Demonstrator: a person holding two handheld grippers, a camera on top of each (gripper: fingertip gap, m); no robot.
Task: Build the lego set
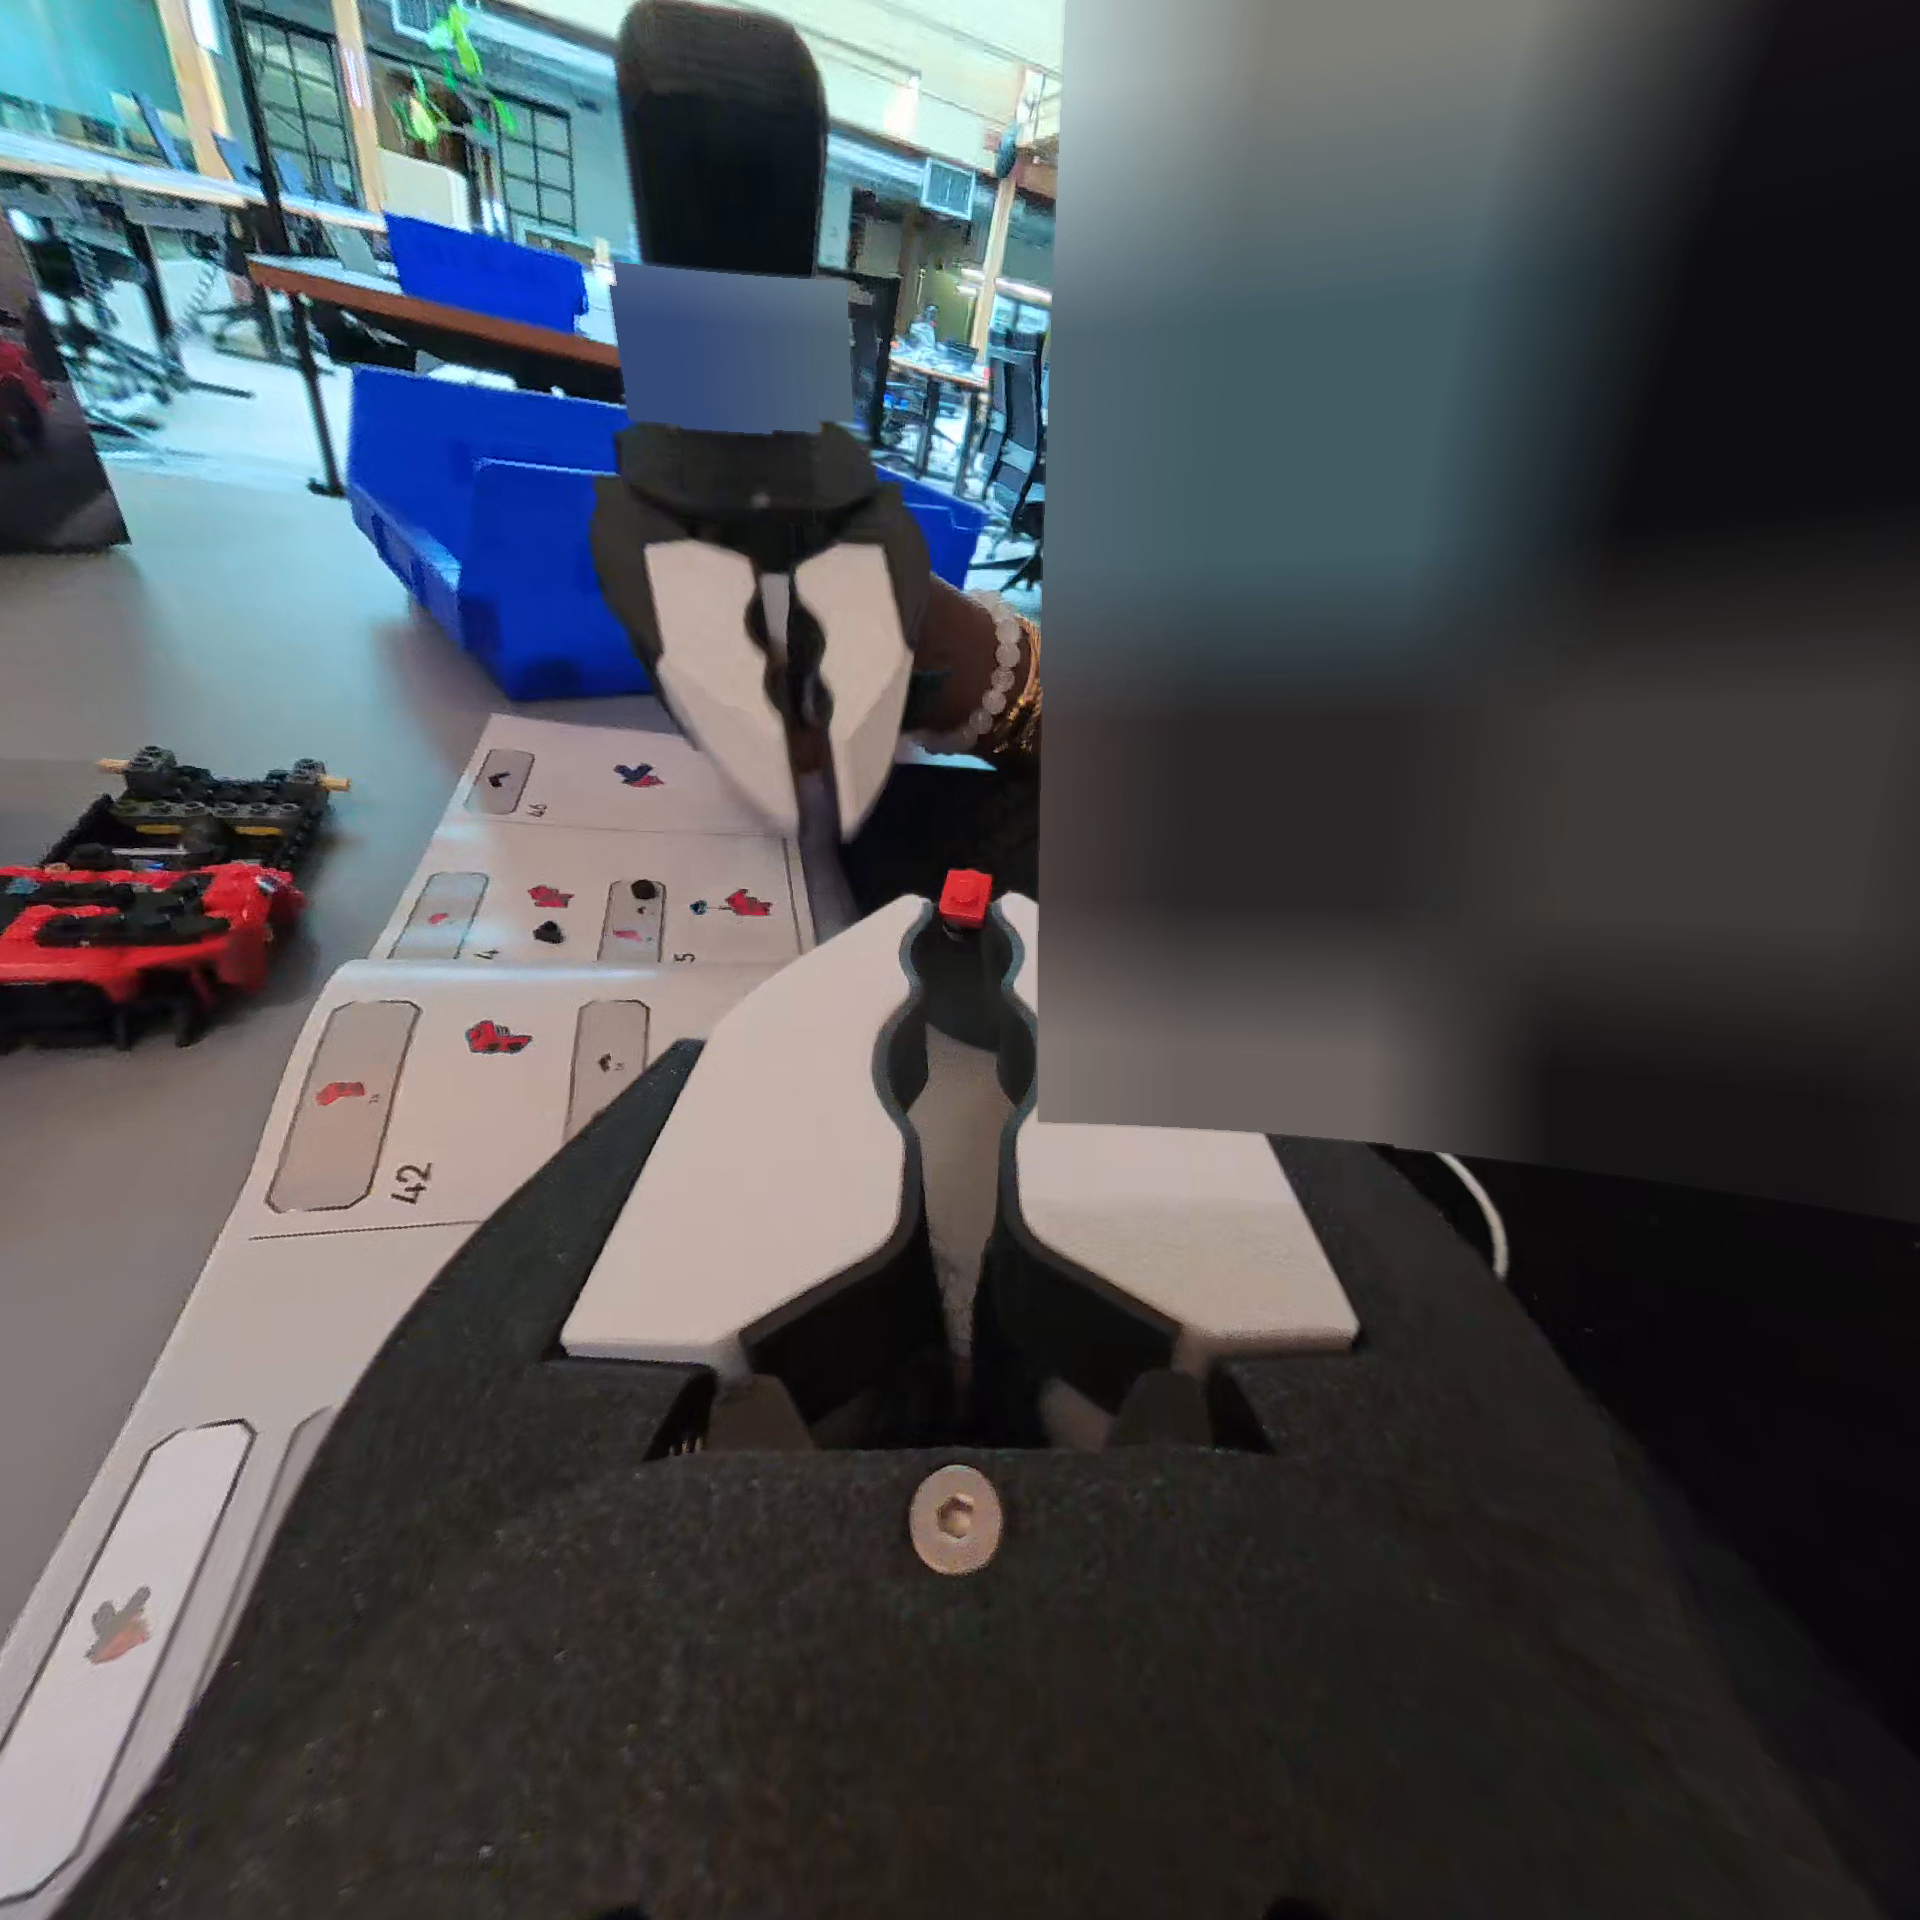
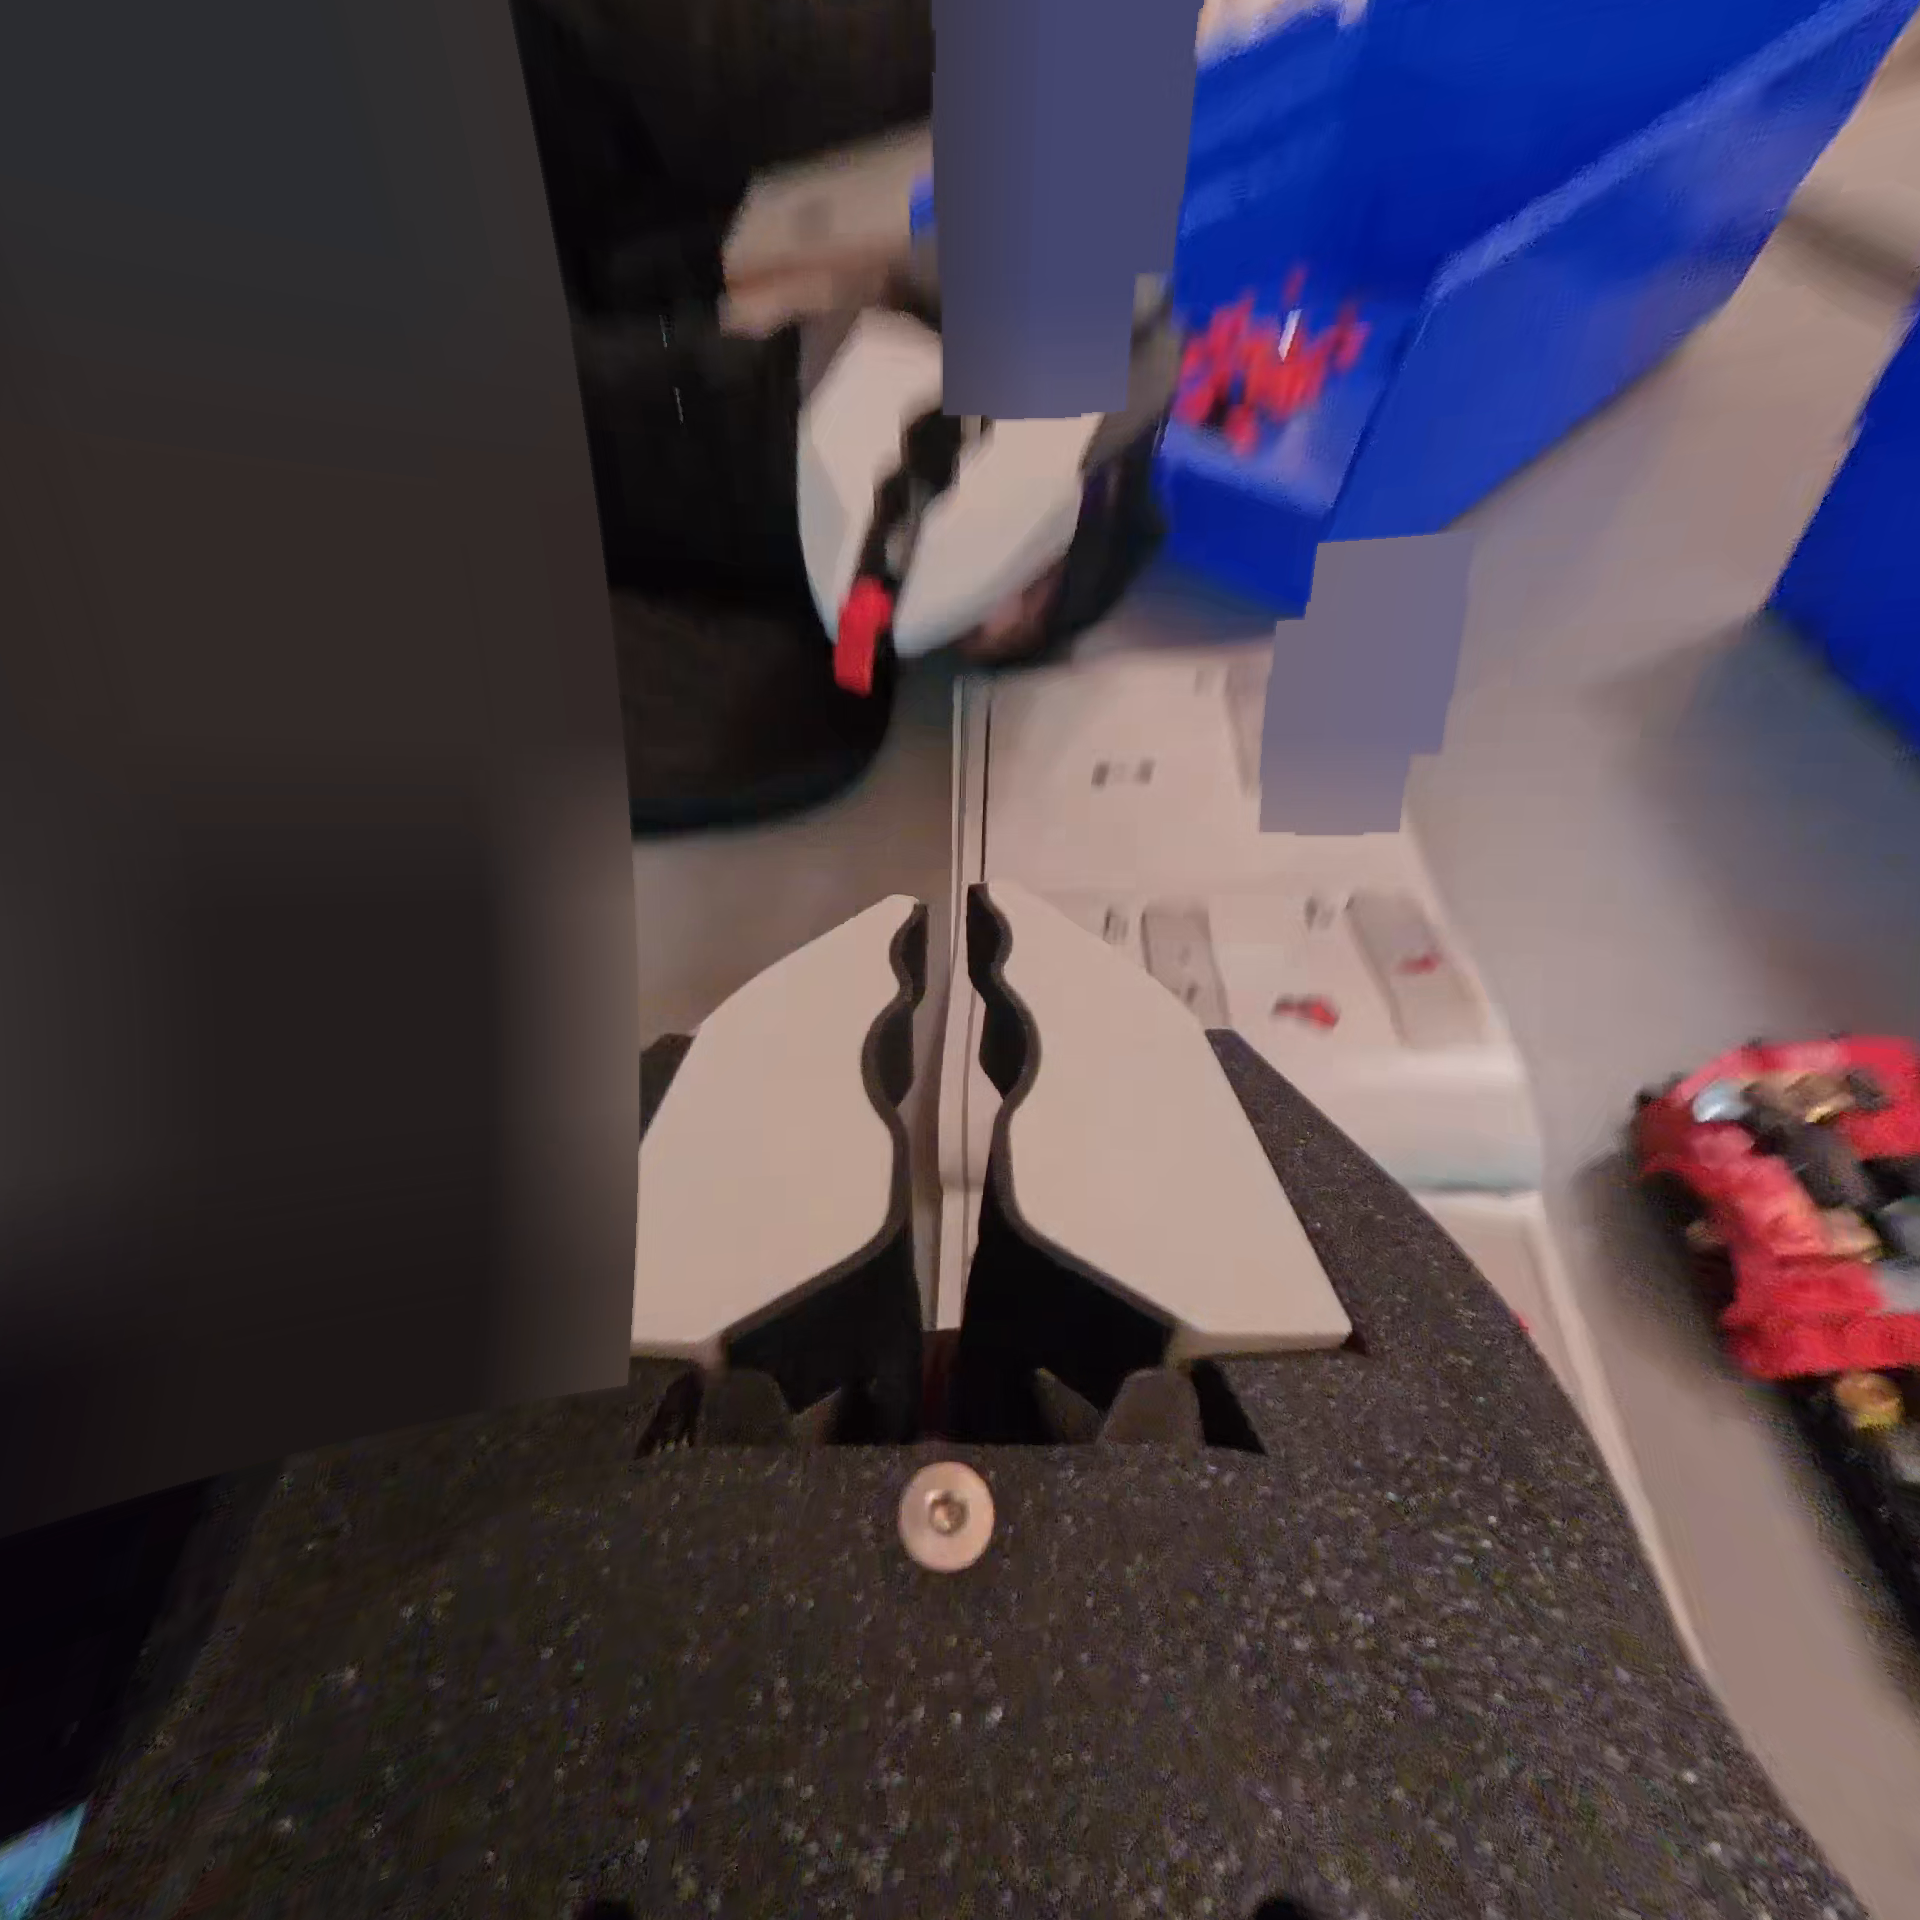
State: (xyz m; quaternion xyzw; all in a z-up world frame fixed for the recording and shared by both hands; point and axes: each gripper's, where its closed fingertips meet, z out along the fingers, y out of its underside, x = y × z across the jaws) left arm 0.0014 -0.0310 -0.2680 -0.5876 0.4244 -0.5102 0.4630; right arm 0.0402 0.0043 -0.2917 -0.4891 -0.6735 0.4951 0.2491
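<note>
Pinching small red brick (image 1: 964, 896) at tips of left claw (image 1: 966, 914) above instruction sheet (image 1: 582, 914); right claw (image 2: 945, 914) clamped on sheet edge; shallow grip, likely slip before reaching red-black model (image 1: 145, 894) on worktop (image 1: 208, 644).

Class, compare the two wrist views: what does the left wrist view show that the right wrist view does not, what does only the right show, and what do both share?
Only the left wrist view shows the workshop background and a beaded bracelet. Only the right wrist view shows loose red pieces inside the blue bin. Both share the left gripper pinching a small red brick, the nearly closed right gripper, the instruction booklet and the red and black model.
</note>
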